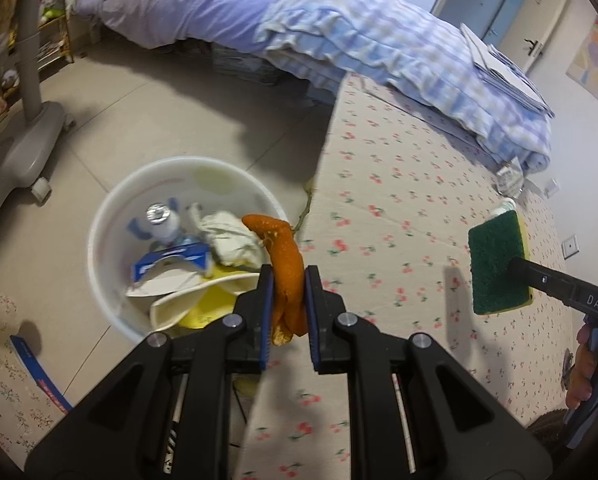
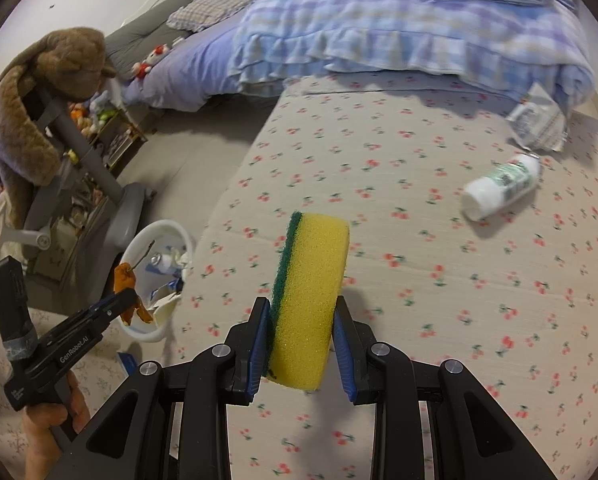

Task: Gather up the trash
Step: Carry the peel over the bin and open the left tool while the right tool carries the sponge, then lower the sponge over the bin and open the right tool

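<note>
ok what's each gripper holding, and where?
Left gripper: orange peel, pinched around its lower middle. Right gripper: sponge, squeezed across its lower half.

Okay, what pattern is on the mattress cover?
Small red cherries on beige, across the mattress cover; clearest in the right wrist view.

Left gripper and right gripper both clamped, held aloft.

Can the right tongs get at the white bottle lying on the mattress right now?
Probably not yet. The path across the mattress to the white bottle looks free, but the right tongs are already shut on the sponge, so that would need dropping first.
</note>
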A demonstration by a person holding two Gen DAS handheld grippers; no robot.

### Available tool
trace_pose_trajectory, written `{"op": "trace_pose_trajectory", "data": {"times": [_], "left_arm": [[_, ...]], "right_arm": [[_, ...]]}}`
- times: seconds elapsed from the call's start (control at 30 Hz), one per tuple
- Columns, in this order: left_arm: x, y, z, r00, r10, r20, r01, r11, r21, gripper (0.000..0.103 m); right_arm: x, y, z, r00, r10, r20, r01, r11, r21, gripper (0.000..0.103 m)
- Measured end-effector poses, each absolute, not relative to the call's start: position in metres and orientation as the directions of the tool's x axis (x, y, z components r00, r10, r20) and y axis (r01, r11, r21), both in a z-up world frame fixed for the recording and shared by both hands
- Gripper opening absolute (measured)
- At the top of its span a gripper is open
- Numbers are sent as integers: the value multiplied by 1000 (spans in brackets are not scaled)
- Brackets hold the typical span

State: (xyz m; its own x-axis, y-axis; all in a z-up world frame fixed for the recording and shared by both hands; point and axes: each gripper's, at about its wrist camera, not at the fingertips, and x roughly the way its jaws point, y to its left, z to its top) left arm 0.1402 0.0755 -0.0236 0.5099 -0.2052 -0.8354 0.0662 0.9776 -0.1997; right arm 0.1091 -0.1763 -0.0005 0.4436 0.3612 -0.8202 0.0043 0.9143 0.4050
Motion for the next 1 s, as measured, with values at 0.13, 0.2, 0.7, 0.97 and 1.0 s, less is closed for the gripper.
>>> {"op": "trace_pose_trajectory", "data": {"times": [0.13, 0.2, 0.7, 0.97, 1.0], "left_arm": [[141, 99, -25, 515, -184, -837, 26, 980, -200, 16], [141, 110, -25, 519, -177, -836, 4, 979, -204, 16], [142, 153, -21, 490, 78, -869, -172, 985, -9, 95], [136, 178, -23, 447, 56, -893, -239, 969, -59, 97], [136, 180, -24, 444, 50, -895, -246, 967, -68, 97]], "right_arm": [[114, -156, -2, 437, 381, -815, -29, 911, 410, 31], [117, -145, -3, 435, 397, -808, -48, 907, 419, 31], [149, -77, -9, 433, 517, -738, -143, 848, 510, 31], [161, -37, -18, 413, 562, -717, -186, 823, 537, 32], [162, -32, -19, 411, 568, -714, -190, 819, 542, 32]]}}
